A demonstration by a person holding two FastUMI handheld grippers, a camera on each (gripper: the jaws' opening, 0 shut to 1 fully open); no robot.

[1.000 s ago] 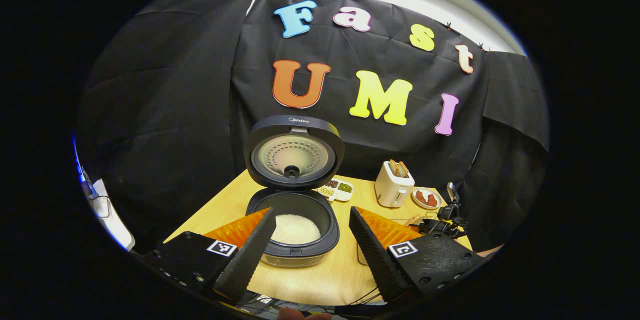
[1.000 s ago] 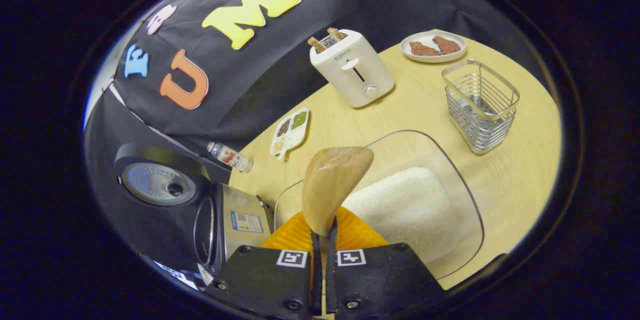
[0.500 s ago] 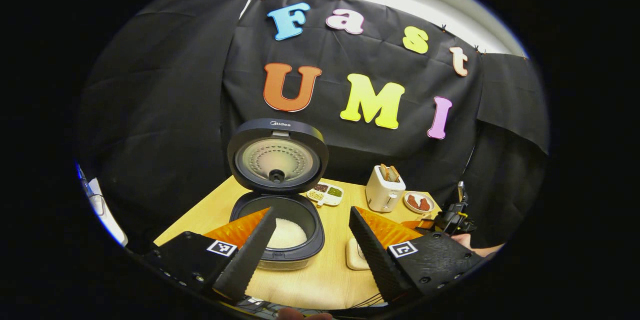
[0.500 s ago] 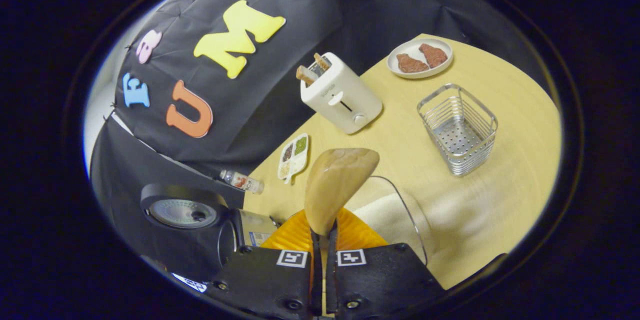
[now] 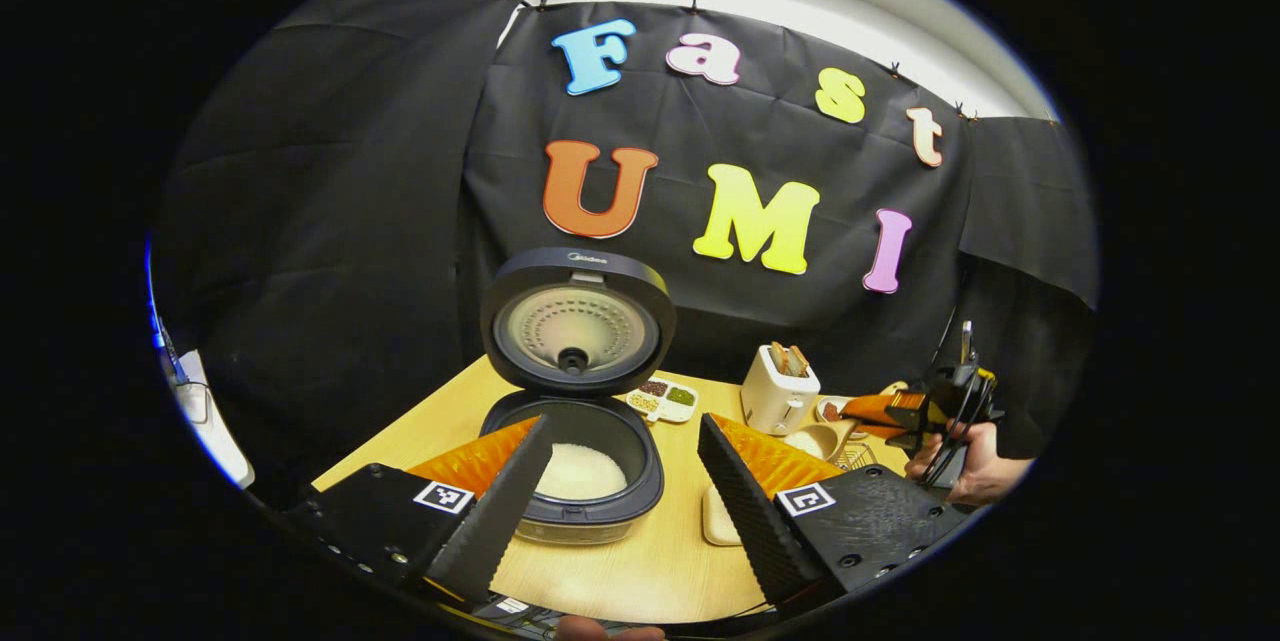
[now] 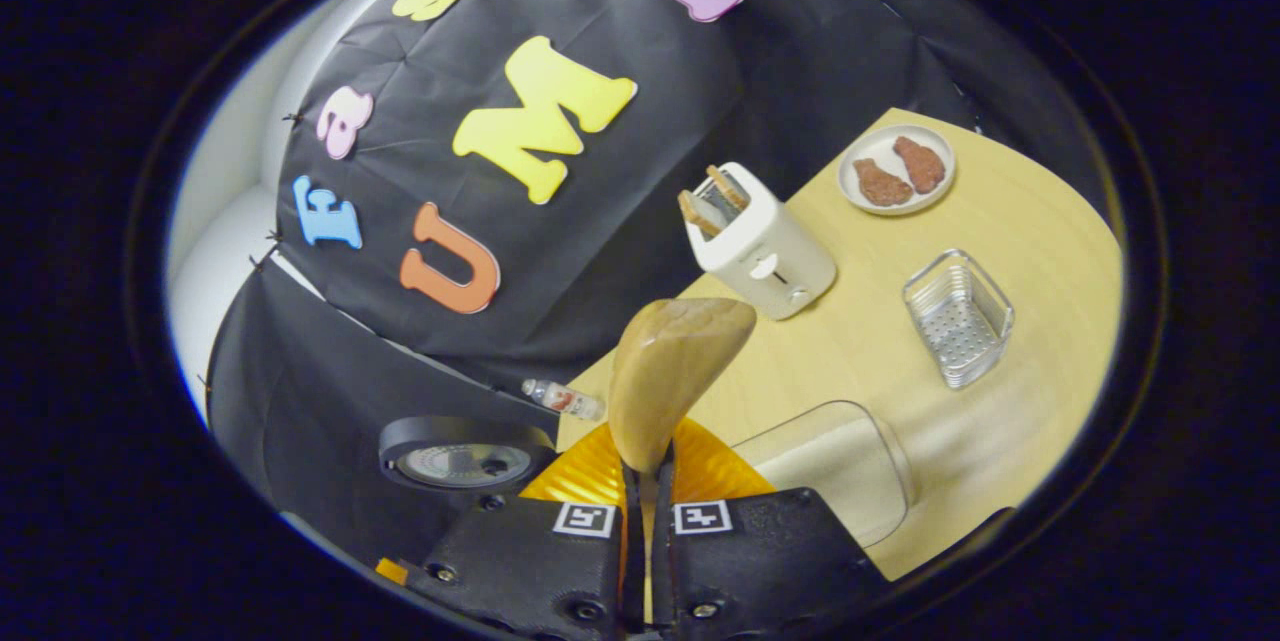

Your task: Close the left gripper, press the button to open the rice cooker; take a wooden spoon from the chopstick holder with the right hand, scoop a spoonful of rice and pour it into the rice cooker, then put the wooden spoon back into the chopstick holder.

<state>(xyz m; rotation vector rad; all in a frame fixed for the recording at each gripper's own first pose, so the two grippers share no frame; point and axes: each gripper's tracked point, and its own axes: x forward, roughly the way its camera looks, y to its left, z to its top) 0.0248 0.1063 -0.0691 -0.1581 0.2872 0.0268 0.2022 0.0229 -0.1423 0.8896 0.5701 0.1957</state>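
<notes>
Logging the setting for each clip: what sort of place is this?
Likely a staged kitchen-style demo booth: a wooden table backed by black cloth, set with an open rice cooker, a toaster and a plate of food.

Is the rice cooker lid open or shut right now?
Open: the rice cooker has its lid standing upright, underside facing forward, with white rice showing in the pot.
</notes>
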